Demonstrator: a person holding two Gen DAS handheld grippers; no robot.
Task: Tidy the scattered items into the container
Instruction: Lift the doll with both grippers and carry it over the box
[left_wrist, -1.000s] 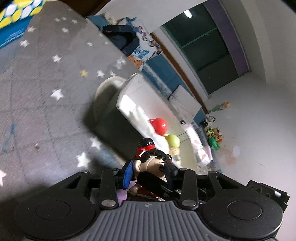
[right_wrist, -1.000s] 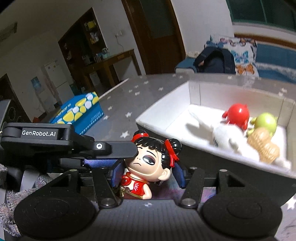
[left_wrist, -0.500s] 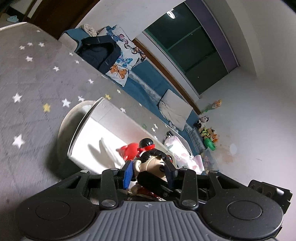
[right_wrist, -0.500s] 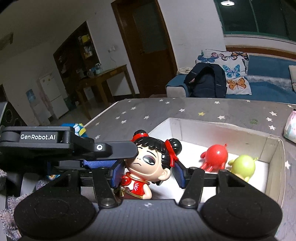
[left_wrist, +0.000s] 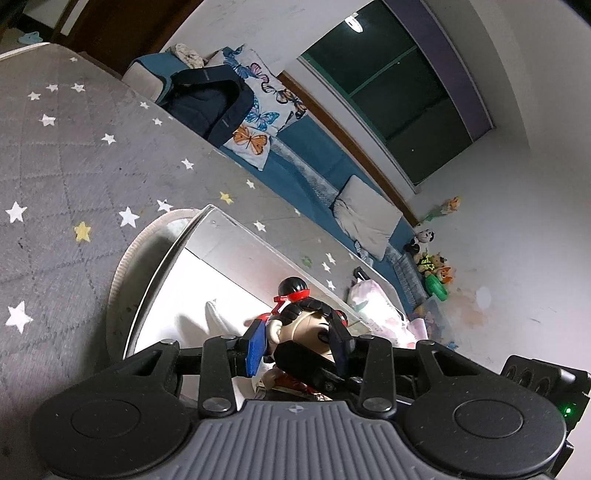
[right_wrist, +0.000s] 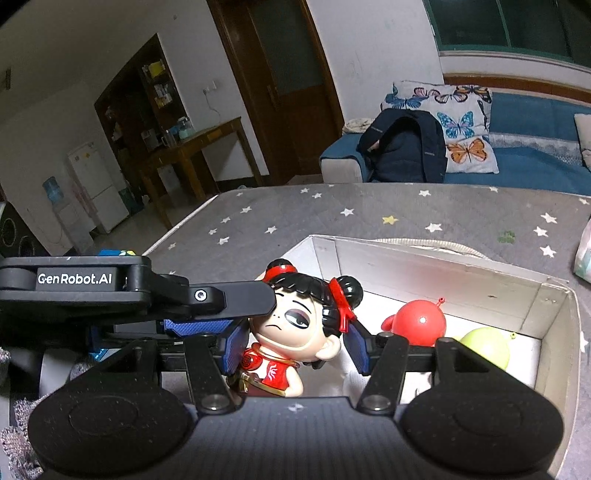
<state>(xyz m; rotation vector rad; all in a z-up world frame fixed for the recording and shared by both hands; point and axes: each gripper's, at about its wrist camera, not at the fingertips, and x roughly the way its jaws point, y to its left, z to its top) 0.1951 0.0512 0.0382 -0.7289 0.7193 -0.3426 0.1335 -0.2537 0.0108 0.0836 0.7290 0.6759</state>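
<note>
A doll figure with black hair buns and a red outfit (right_wrist: 295, 325) is clamped at its head by both grippers. My right gripper (right_wrist: 293, 341) is shut on it from the front. My left gripper (left_wrist: 299, 341) is shut on the same doll (left_wrist: 306, 325) from the other side, and its black finger (right_wrist: 229, 297) crosses the right wrist view. The doll hangs over the near end of the white open box (right_wrist: 436, 266). Inside the box lie a red round toy (right_wrist: 419, 321) and a yellow-green round toy (right_wrist: 484, 345).
The box (left_wrist: 221, 240) rests on a round pale mat (left_wrist: 125, 258) on a grey star-patterned tabletop (left_wrist: 66, 166). A pink-white packet (left_wrist: 369, 302) lies past the box. A blue sofa with butterfly pillows and a dark backpack (right_wrist: 402, 147) stands behind the table.
Both grippers have carried the doll up and forward from beside the box to over its open top. The box now sits lower in both views. The grip on the doll is unchanged.
</note>
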